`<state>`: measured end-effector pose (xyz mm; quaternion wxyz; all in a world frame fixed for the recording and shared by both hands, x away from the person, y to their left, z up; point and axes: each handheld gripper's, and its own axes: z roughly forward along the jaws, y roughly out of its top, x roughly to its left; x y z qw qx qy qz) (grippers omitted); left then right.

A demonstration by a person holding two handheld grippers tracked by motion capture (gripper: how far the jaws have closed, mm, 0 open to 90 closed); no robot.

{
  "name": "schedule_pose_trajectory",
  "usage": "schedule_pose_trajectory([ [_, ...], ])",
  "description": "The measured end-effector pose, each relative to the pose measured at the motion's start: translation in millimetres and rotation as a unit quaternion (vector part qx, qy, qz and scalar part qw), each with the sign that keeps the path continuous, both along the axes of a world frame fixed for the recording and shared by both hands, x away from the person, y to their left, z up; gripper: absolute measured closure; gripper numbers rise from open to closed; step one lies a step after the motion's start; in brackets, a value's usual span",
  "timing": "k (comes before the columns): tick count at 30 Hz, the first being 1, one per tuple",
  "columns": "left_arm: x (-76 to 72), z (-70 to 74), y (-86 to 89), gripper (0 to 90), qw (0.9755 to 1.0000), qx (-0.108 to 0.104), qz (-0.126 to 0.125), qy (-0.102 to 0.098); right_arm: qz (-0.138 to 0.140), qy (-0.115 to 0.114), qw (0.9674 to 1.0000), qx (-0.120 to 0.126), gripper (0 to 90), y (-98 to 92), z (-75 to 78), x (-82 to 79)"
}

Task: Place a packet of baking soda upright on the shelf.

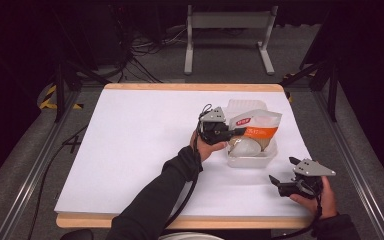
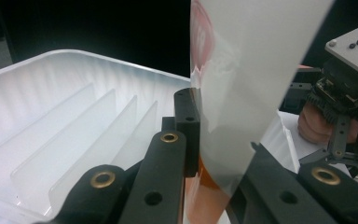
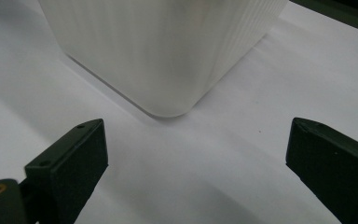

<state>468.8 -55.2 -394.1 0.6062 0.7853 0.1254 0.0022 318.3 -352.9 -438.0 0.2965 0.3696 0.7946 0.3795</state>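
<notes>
An orange and white snack bag (image 1: 257, 125) is held upright over a white ribbed plastic container (image 1: 250, 160) at the table's right middle. My left gripper (image 1: 237, 131) is shut on the bag's left edge. In the left gripper view the jaws (image 2: 196, 107) pinch the glossy bag (image 2: 242, 84) above the container's divided inside (image 2: 51, 107). A pale rounded item (image 1: 245, 146) lies in the container. My right gripper (image 1: 281, 170) hovers open and holds nothing near the front right. In the right gripper view its jaws (image 3: 196, 154) stand wide apart before the container's corner (image 3: 168, 46).
The white-covered table (image 1: 130, 150) has wooden edges at front and back. Behind it a grey metal stand (image 1: 227, 30) and loose cables (image 1: 145, 50) sit on the floor. Metal rails (image 1: 35, 160) run along both sides. Dark surroundings.
</notes>
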Motion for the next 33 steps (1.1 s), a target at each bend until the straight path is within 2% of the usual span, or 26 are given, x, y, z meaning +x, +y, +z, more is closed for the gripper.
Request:
schedule_pose_trajectory([
  [2,-0.3,0.0,-0.1,89.9,1.0000,0.000,-0.001,0.001,0.000,0.000,1.0000,0.000,6.0,0.0,0.0,0.0],
  [7,-2.6,3.7,-0.8,89.7,0.9999,0.002,-0.005,-0.015,0.000,0.000,1.0000,-0.001,6.0,0.1,-0.2,0.2],
  [13,-7.4,10.5,-2.7,88.4,0.9991,0.019,-0.003,-0.037,0.002,0.002,1.0000,-0.001,6.0,0.5,-0.5,0.1],
  [23,-13.2,21.7,6.2,79.0,0.9982,0.024,0.015,-0.053,0.003,0.001,1.0000,-0.004,6.0,1.2,-0.3,-0.1],
  [26,-16.1,26.5,11.0,75.5,0.9967,0.037,0.022,-0.069,0.002,0.000,1.0000,-0.005,6.0,1.6,0.1,-0.4],
  [31,-20.3,32.4,17.0,67.4,0.9950,0.047,0.034,-0.081,0.003,0.000,1.0000,-0.006,6.0,1.9,0.1,-0.6],
  [33,-22.5,35.1,20.3,60.0,0.9925,0.064,0.045,-0.093,0.003,0.000,1.0000,-0.007,6.0,2.1,0.0,-0.7],
])
